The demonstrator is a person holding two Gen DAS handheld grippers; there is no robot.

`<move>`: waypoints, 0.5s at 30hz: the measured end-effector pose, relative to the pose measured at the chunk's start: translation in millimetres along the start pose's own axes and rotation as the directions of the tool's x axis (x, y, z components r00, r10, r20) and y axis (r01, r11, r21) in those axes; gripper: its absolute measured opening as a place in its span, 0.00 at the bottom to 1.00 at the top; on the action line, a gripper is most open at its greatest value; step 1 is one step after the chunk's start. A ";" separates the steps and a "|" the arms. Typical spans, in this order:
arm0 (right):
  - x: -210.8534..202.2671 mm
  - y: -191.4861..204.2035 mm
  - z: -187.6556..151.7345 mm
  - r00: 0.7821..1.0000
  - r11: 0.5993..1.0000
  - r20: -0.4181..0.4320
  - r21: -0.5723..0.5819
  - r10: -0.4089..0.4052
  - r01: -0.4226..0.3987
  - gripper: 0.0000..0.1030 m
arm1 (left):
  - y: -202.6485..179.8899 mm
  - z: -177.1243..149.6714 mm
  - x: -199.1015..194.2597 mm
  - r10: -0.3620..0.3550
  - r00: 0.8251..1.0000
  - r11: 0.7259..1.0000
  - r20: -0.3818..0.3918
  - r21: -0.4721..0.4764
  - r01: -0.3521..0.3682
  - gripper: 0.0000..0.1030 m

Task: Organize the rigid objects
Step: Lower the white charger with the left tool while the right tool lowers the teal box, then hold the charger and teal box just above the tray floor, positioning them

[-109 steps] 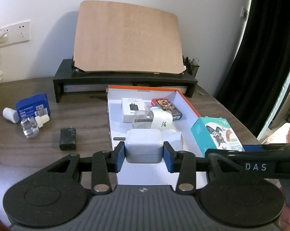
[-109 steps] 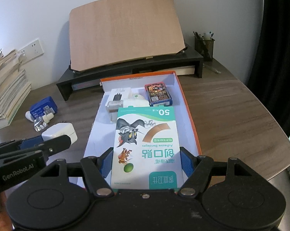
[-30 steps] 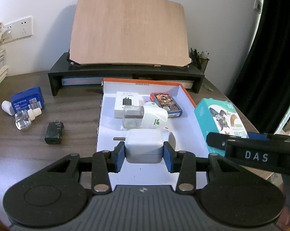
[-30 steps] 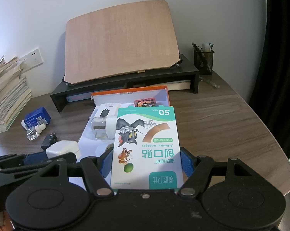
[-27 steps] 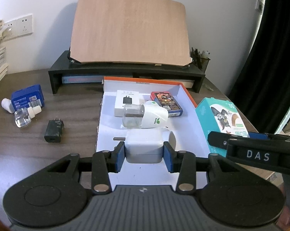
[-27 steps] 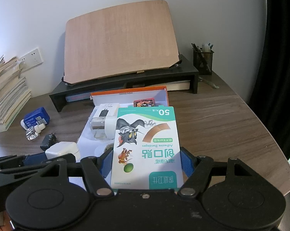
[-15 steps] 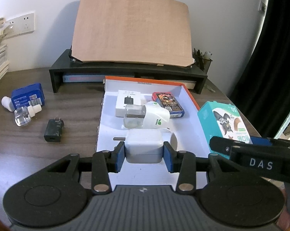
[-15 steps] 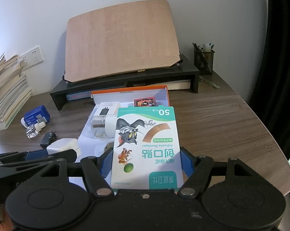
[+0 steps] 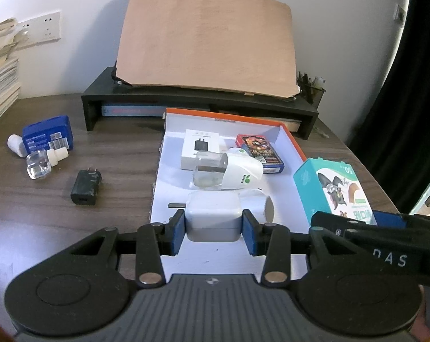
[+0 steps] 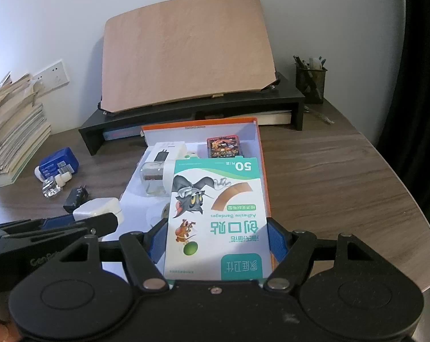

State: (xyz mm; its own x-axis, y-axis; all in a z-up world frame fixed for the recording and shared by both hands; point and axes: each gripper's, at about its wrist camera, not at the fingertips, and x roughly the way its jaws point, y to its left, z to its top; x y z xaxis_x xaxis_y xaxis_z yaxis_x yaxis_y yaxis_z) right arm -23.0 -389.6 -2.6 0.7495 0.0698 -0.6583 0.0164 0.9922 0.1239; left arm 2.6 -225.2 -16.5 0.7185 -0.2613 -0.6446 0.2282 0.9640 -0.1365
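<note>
My left gripper (image 9: 213,232) is shut on a white charger block (image 9: 212,213), held above the near end of the orange-rimmed white box (image 9: 293,139). My right gripper (image 10: 217,240) is shut on a teal bandage box (image 10: 216,213) with a cartoon cat and mouse, held over the box's right side (image 10: 262,154). In the left wrist view the bandage box (image 9: 333,189) shows at the right, above the right gripper's arm. Inside the orange-rimmed box lie a small white carton (image 9: 199,148), a card pack (image 9: 257,149), a white plug-in device with a clear bottle (image 9: 229,171) and a white roll (image 9: 260,205).
On the desk to the left lie a black charger (image 9: 86,188), a blue box (image 9: 48,138) and small clear and white bottles (image 9: 41,164). A black monitor riser with a tilted wooden board (image 9: 206,40) stands behind. Stacked papers (image 10: 12,142) sit at far left, a pen cup (image 10: 310,81) at far right.
Both grippers keep their hold. In the last second the views have barely shifted; compared with the oldest frames, both grippers have drawn back from the box.
</note>
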 end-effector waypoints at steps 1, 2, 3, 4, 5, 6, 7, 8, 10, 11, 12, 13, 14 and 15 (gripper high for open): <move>1.0 0.5 0.4 1.000 1.000 -0.002 -0.001 0.001 -0.001 0.82 | 0.6 0.3 0.3 0.003 1.000 1.000 -0.001 -0.002 -0.003 0.41; 2.0 1.0 0.8 1.000 1.000 -0.003 0.000 0.002 -0.002 0.82 | 1.4 0.6 0.6 0.006 1.000 1.000 -0.001 -0.004 -0.006 0.41; 3.0 1.4 1.0 1.000 1.000 -0.006 -0.001 0.003 -0.003 0.82 | 2.1 0.8 1.0 0.007 1.000 1.000 -0.002 -0.005 -0.007 0.41; 3.9 1.7 1.2 1.000 1.000 -0.009 -0.001 0.004 -0.004 0.82 | 2.7 0.9 1.4 0.008 1.000 1.000 -0.003 -0.006 -0.008 0.41; 4.7 2.3 1.2 1.000 1.000 -0.012 -0.003 0.004 -0.004 0.82 | 2.9 1.0 1.9 0.009 1.000 1.000 -0.005 -0.006 -0.009 0.41; 5.6 2.4 1.2 1.000 1.000 -0.015 -0.004 0.005 -0.005 0.82 | 3.2 1.0 2.6 0.009 1.000 1.000 -0.007 -0.008 -0.009 0.41; 6.3 2.5 1.1 1.000 1.000 -0.017 -0.004 0.005 -0.005 0.82 | 3.5 0.8 3.1 0.006 1.000 1.000 -0.009 -0.010 -0.006 0.41; 6.8 2.2 1.1 1.000 1.000 -0.019 -0.004 0.005 -0.005 0.82 | 3.7 0.5 3.9 0.004 1.000 1.000 -0.011 -0.011 -0.004 0.41; 8.1 1.9 1.3 1.000 1.000 -0.022 -0.003 0.003 -0.003 0.82 | 3.9 0.4 5.3 0.001 1.000 1.000 -0.013 -0.010 -0.001 0.41; 8.7 1.8 1.4 1.000 1.000 -0.023 -0.002 0.002 -0.002 0.82 | 4.0 0.7 6.0 0.001 1.000 1.000 -0.014 -0.010 -0.001 0.41; 9.1 1.8 1.7 1.000 1.000 -0.024 -0.002 0.002 -0.002 0.82 | 4.0 0.6 5.8 0.002 1.000 1.000 -0.013 -0.011 -0.002 0.41; 9.8 1.7 1.9 1.000 1.000 -0.026 -0.002 0.001 -0.001 0.82 | 4.0 0.5 5.8 0.002 1.000 1.000 -0.014 -0.011 -0.002 0.41; 10.5 1.7 2.1 1.000 1.000 -0.028 -0.002 0.001 -0.001 0.82 | 4.2 0.7 6.7 0.001 1.000 1.000 -0.015 -0.011 -0.001 0.41; 11.0 1.3 2.0 1.000 1.000 -0.029 -0.002 0.001 -0.001 0.82 | 4.4 1.0 7.6 0.000 1.000 1.000 -0.017 -0.011 0.000 0.41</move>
State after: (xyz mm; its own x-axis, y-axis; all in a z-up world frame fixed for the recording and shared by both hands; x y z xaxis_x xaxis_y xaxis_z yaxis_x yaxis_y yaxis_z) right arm -13.4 -387.7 -8.1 0.7299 0.0737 -0.6795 0.0143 0.9923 0.1230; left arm 9.7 -223.0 -21.2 0.7071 -0.2609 -0.6573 0.2210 0.9644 -0.1450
